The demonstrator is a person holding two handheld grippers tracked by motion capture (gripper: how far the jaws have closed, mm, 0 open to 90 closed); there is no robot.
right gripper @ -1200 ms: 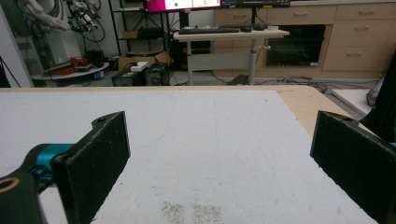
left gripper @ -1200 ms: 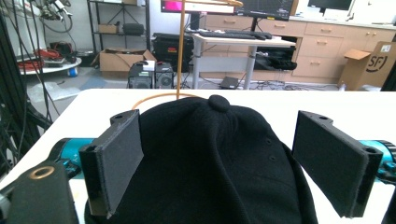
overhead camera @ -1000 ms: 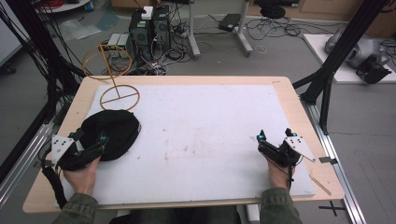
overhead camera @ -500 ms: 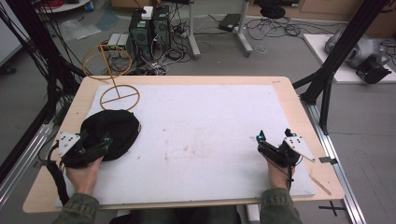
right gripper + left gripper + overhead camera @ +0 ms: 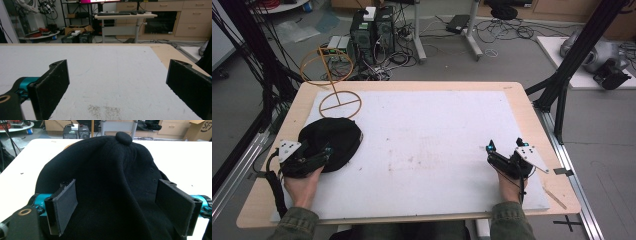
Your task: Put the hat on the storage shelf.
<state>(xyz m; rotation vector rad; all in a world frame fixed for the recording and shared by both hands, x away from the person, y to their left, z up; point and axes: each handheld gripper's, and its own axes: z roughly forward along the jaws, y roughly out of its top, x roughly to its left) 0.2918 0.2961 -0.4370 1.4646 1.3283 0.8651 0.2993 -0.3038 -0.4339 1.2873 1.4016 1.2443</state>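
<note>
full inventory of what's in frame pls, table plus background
cap: 1, black, table's left, between the left gripper's open jaws
wire stand: 1, golden-brown, far-left of table, behind the cap
mat: 1, white, covers most of the table
table: 1, light wood
computer towers: 2, dark, floor beyond the table
left gripper: 1, black jaws, teal body, open around the cap
right gripper: 1, black, open, holding nothing, table's right
hands: 2, green sleeves, near edge
</note>
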